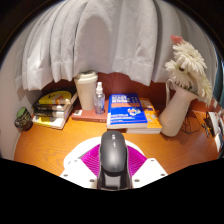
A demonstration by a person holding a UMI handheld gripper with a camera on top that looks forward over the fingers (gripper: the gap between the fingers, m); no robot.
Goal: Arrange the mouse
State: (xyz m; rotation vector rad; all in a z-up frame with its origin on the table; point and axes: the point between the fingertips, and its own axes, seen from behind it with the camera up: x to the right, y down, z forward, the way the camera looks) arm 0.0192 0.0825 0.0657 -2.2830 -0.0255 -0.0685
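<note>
Clearly, the gripper (pixel 114 172) clamps the dark grey mouse (pixel 113 158) between both its pink-padded fingers (pixel 88 160), holding it above the wooden table (pixel 50 148). Beyond it lie a blue book (pixel 128 110), a vase of pale flowers (pixel 180 95) and a white curtain (pixel 100 40).

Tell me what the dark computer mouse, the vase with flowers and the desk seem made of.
Dark grey computer mouse, held between the gripper fingers: looks like matte plastic, with only a soft sheen. Pale tapered vase: probably glazed ceramic, smooth and opaque. Orange-brown desk: wood or wood-look laminate, going by its warm even tone.
</note>
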